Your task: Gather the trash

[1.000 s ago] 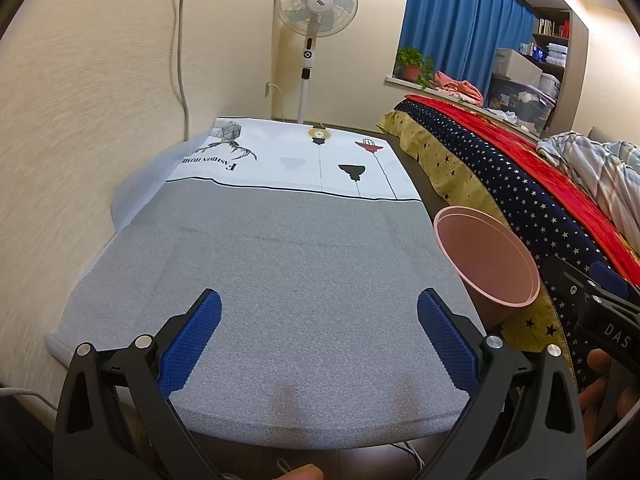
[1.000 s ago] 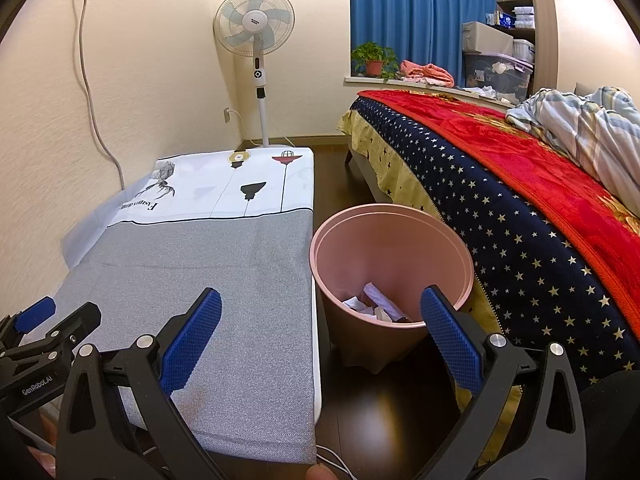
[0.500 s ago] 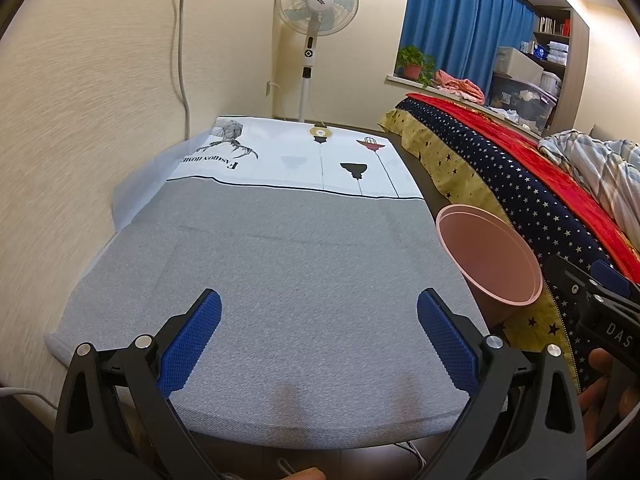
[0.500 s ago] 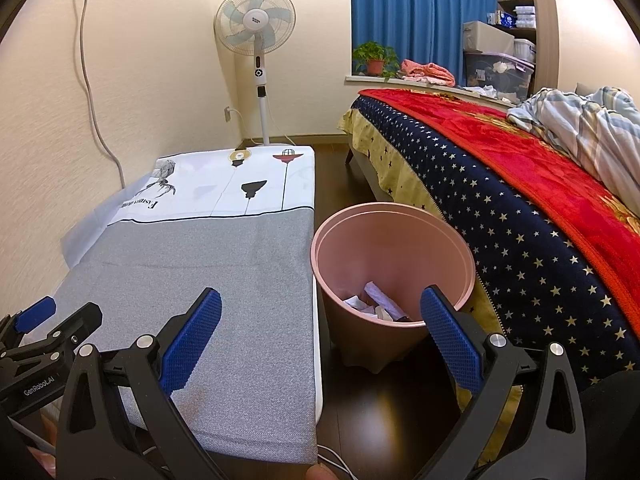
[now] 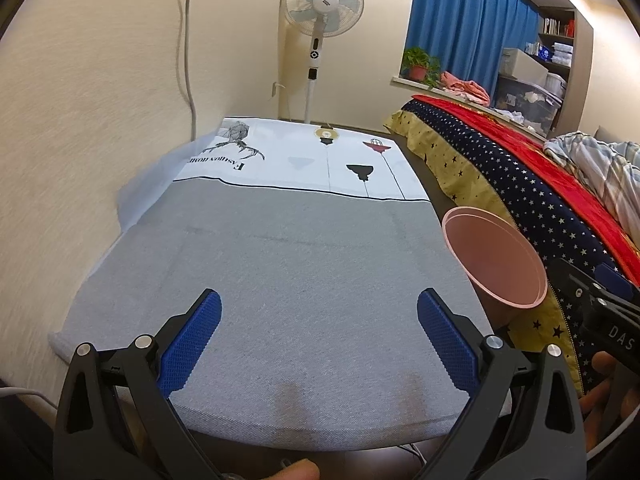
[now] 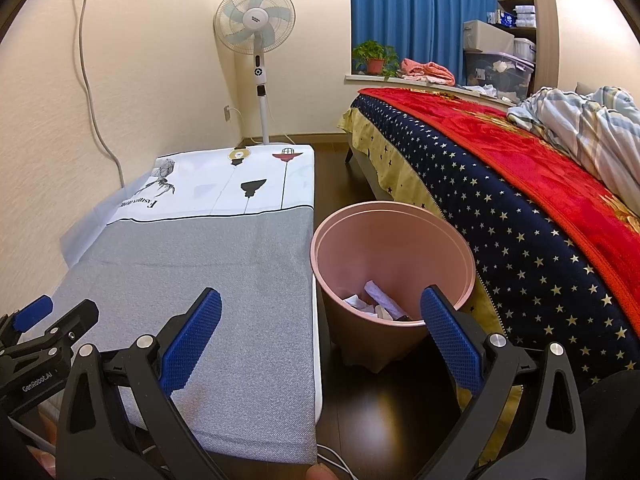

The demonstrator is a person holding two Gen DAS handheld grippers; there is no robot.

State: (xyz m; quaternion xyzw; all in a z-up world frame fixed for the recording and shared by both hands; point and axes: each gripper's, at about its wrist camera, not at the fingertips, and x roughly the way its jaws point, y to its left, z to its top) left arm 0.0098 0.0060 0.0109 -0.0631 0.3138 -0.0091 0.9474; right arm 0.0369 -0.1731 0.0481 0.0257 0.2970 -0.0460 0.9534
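Now both tools hang idle over the near end of the low surface, a table under a grey and white printed cloth. The left hand-held gripper has its blue pads spread wide with nothing between them, and the right hand-held gripper is just as wide apart and empty, aimed toward the pink bin.

The trash in sight, crumpled white paper, already lies at the bottom of that bin, which stands on the dark floor between the surface and the bed. Nothing loose shows on the cloth in either view, so the collecting looks close to done, or more scraps lie out of view.

Such paper should be very light, soft and easy to crush; a pinch across the thickest fold of a wad ought to hold it, and a thin corner might slip or tear. The bin looks like stiff, smooth plastic, light and likely to tip if its rim is knocked; its rim would be the place to grip.

Room is tight on the right, where the bin nearly touches the table edge and sits close against the hanging star-patterned bedspread. Above the cloth the space is open. The cloth overhangs the near edge and could drag if caught.
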